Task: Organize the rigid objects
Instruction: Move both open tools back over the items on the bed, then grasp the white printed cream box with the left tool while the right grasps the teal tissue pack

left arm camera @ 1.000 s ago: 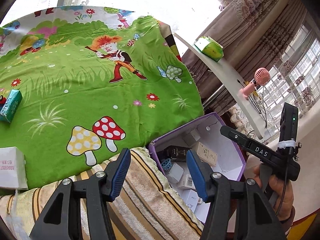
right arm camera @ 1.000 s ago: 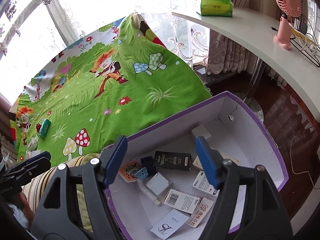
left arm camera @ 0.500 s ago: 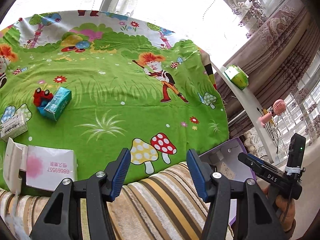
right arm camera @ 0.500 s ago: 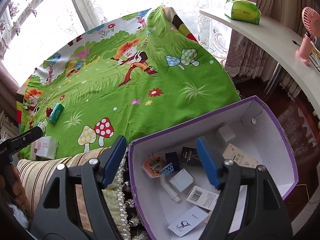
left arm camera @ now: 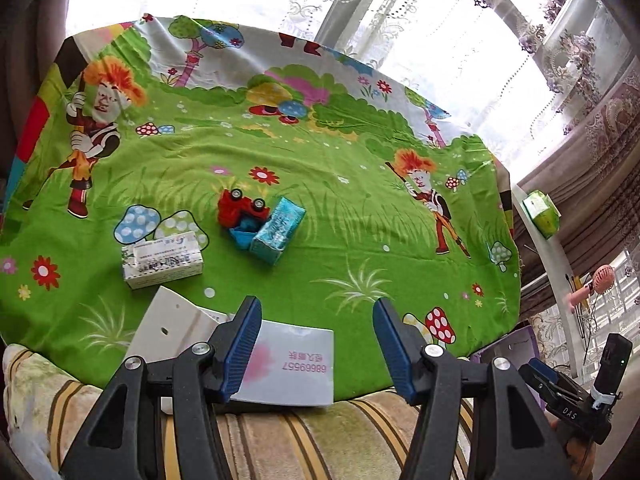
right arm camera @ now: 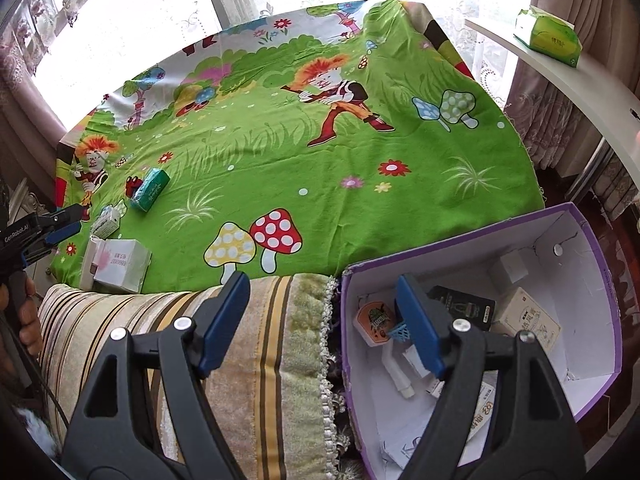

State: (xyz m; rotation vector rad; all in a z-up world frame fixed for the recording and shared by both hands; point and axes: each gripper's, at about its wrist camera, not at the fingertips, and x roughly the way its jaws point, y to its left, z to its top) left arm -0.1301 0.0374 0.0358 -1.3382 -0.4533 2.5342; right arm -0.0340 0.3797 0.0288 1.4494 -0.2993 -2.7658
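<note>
On the green cartoon cloth (left arm camera: 360, 208) lie a white box with pink print (left arm camera: 292, 364), a white-and-green carton (left arm camera: 162, 260), a teal box (left arm camera: 278, 230) and a red-and-blue toy truck (left arm camera: 240, 212). My left gripper (left arm camera: 316, 340) is open and empty, just above the near edge of the white box. My right gripper (right arm camera: 320, 320) is open and empty over the striped towel and the left edge of the purple box (right arm camera: 600, 280), which holds several small cartons. The white box (right arm camera: 120, 266) and teal box (right arm camera: 150, 190) also show in the right wrist view.
A striped towel (right arm camera: 240, 360) covers the near edge of the surface. A white curved shelf (right arm camera: 580, 76) at the right carries a green tissue pack (right arm camera: 548, 38). A pink fan (left arm camera: 596, 284) stands further along it. Curtains and windows ring the back.
My left gripper has swung left, from the purple box to the loose boxes on the cloth. My right gripper has also shifted left, off the box's middle to its left edge.
</note>
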